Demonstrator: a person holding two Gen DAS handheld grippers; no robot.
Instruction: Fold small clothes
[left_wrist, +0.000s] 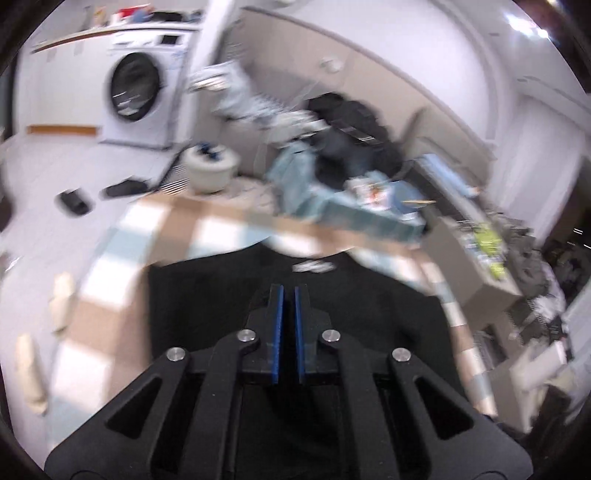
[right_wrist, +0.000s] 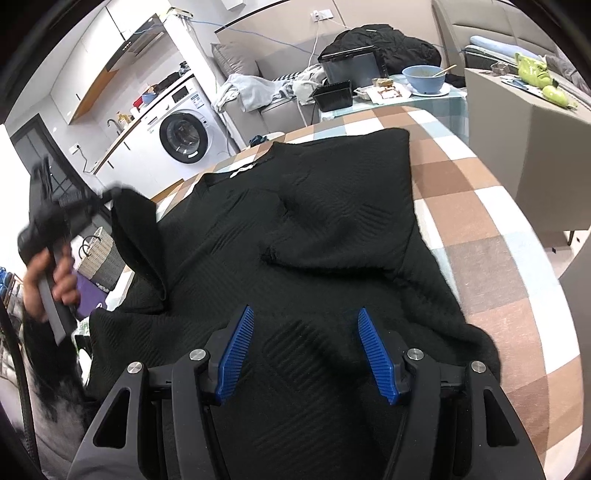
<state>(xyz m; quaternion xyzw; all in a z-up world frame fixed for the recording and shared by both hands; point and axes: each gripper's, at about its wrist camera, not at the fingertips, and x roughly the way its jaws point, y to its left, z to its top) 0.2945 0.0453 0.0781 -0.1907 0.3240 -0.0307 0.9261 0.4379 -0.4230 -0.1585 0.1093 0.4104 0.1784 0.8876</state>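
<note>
Now the black sweater (right_wrist: 314, 236) lies flat on the checked desk (right_wrist: 480, 206), collar toward the washing machine (right_wrist: 184, 136). My left claw (right_wrist: 110, 194) pinches its sleeve, lifted; right claw (right_wrist: 306, 350) hovers spread above the hem. Next, I judge, lay that sleeve across the chest.

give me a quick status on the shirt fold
Left gripper shut on the black shirt's sleeve, lifted. Right gripper open above the hem. Nothing in the way.
</note>
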